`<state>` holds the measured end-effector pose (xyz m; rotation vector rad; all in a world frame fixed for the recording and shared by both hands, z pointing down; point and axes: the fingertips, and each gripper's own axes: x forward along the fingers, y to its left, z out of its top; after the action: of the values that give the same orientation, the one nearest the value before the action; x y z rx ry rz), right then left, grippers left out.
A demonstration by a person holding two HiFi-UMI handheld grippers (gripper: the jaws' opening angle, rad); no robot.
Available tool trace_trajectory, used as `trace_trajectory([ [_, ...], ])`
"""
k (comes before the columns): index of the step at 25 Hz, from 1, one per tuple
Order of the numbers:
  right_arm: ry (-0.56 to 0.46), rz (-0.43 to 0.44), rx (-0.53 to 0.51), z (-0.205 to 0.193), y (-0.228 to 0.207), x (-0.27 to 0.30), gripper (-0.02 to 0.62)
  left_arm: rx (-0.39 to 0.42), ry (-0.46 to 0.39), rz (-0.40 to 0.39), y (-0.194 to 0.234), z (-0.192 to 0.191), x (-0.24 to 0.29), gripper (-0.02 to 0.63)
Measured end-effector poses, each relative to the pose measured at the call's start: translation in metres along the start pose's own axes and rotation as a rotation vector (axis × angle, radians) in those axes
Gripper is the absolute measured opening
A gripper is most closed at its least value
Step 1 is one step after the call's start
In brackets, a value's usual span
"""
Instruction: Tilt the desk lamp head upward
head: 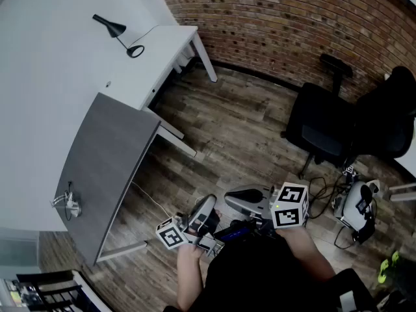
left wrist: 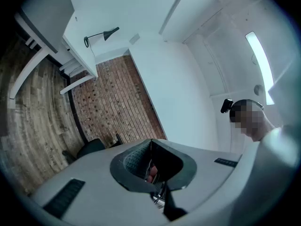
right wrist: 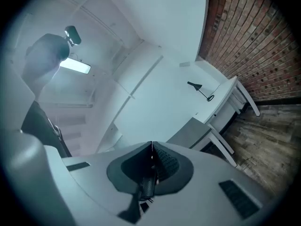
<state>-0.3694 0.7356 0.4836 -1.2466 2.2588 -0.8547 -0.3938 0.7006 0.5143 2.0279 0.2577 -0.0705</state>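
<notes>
Head view: the desk lamp point(head: 117, 32) stands on the far white table point(head: 170, 42), well apart from the person.

Left gripper view: the left claw point(left wrist: 150, 144) is closed and empty.

Right gripper view: the right claw point(right wrist: 151, 147) is likewise closed and empty. Best to approach first, then lift the shade gently from beneath.

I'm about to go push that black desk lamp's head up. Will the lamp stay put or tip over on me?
Likely apt to tip: the desk lamp has a thin stem and a small ring base, with the cone head leaning out to one side. It is probably light, so it may slide on the smooth white desk.
</notes>
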Motion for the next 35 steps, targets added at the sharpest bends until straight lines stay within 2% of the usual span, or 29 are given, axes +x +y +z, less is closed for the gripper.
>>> trace_trajectory([
  [4,-0.046,-0.04,-0.008,0.012,-0.002,0.02,0.015,0.001,0.038,-0.013,0.002,0.028,-0.006,0.012],
  [9,-0.044,-0.035,-0.015,0.02,-0.004,0.027,0.015,0.016,0.003,-0.013,0.001,0.043,-0.012,0.012],
  [22,-0.031,-0.035,0.017,0.018,-0.011,0.015,0.015,-0.001,-0.02,0.016,0.006,0.036,-0.008,0.012],
  [35,-0.069,-0.027,-0.003,0.036,-0.017,-0.017,0.017,0.034,0.008,0.03,-0.002,0.027,0.023,0.012],
])
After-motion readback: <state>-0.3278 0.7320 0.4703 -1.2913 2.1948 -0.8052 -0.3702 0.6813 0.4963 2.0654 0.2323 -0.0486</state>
